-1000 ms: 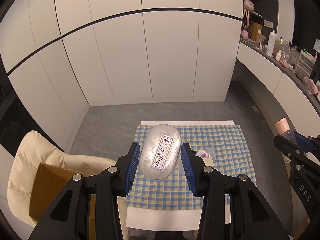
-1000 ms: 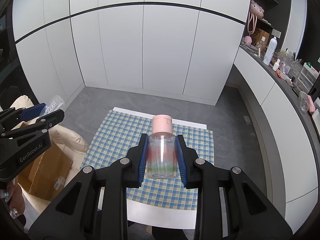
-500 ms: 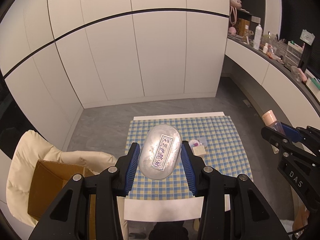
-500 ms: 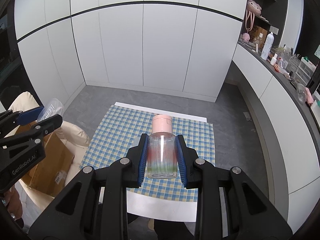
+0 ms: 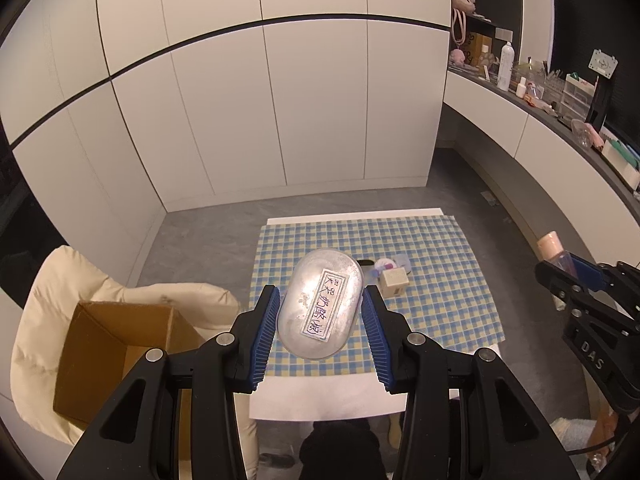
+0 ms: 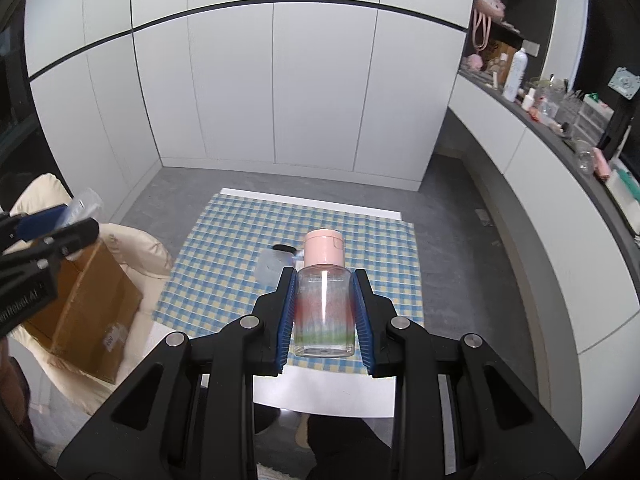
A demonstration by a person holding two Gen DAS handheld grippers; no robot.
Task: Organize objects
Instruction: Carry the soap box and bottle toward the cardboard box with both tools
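My left gripper (image 5: 320, 304) is shut on a clear oval container (image 5: 320, 304) with a handwritten label, held above the near part of a blue-and-yellow checked cloth (image 5: 440, 280) on a white table. My right gripper (image 6: 323, 284) is shut on a clear bottle (image 6: 323, 312) with a pink cap, also above that cloth (image 6: 224, 248). In the left wrist view the right gripper (image 5: 576, 276) shows at the right edge. Small items lie mid-cloth: a beige cube (image 5: 394, 283), a clear lidded cup (image 6: 272, 266) and a dark piece (image 6: 282, 247).
An open cardboard box (image 5: 116, 344) rests on a cream padded chair (image 5: 52, 300) left of the table. A curved counter (image 5: 560, 120) with bottles and organisers runs along the right. White cupboard doors stand beyond grey floor. A person's dark legs (image 5: 340, 452) show below the table's near edge.
Both grippers have drifted across the table with their loads and sunk slightly. The cardboard box and chair show more fully at the left, and the small items on the cloth have come into clearer view.
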